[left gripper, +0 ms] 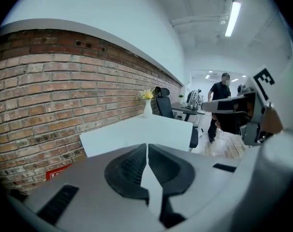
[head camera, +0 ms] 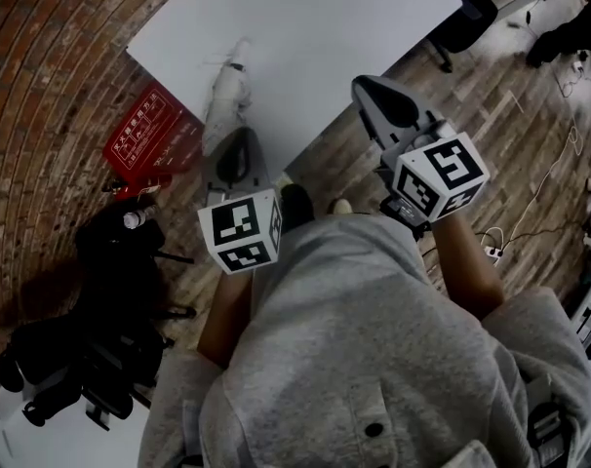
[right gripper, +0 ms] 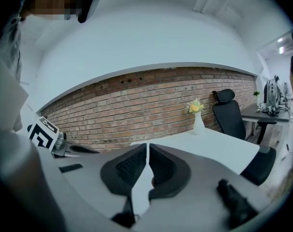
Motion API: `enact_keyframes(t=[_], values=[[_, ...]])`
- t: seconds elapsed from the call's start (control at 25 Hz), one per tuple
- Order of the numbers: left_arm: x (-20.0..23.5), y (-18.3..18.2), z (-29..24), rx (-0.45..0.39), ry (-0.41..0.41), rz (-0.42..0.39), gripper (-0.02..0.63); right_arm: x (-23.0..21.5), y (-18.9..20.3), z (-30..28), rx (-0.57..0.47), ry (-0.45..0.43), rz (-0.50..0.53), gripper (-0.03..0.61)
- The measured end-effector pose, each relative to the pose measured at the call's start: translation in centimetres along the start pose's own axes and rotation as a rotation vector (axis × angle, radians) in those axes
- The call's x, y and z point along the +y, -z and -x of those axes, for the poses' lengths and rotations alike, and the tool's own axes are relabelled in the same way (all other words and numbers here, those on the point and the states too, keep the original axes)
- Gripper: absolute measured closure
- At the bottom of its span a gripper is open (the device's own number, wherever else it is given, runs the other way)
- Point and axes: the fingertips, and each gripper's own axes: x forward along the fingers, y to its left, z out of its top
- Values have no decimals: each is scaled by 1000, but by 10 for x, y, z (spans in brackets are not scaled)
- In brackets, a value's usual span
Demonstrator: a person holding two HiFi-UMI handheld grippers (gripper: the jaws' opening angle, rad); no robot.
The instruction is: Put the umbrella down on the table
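Umbrella [head camera: 227,91] is found lying on the worktop [head camera: 325,37], by its left edge. Left tool [head camera: 237,149] and right tool [head camera: 383,100] are fully closed, empty. Both should be kept clear of it.

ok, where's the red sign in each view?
Head view: the red sign sits left of centre, beside the white table's left corner.
Left gripper view: lower left, at the brick wall's foot.
Right gripper view: not in it.
Shared landmark: the white table, in all three.
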Motion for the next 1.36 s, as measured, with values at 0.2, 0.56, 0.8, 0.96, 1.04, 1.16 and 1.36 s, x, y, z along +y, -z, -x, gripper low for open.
enact_keyframes(t=[0.2,0.56,0.8,0.96,1.04,1.16,1.36], values=[[-36,8,34,-12,-23,13,589,-2,12,48,-14,-6,-8,546],[-86,33,87,-13,-56,49,589,1,28,113,-37,-13,14,546],[-95,46,108,-14,-71,75,589,11,33,129,-50,-34,19,546],[-95,47,116,-23,-85,86,589,17,31,134,-60,-49,30,546],[-95,48,120,-28,-90,88,589,21,31,135,-61,-54,36,546],[-97,50,123,-32,-93,92,589,24,31,137,-64,-60,42,546],[-93,49,121,-24,-96,94,589,26,28,131,-59,-71,46,546]])
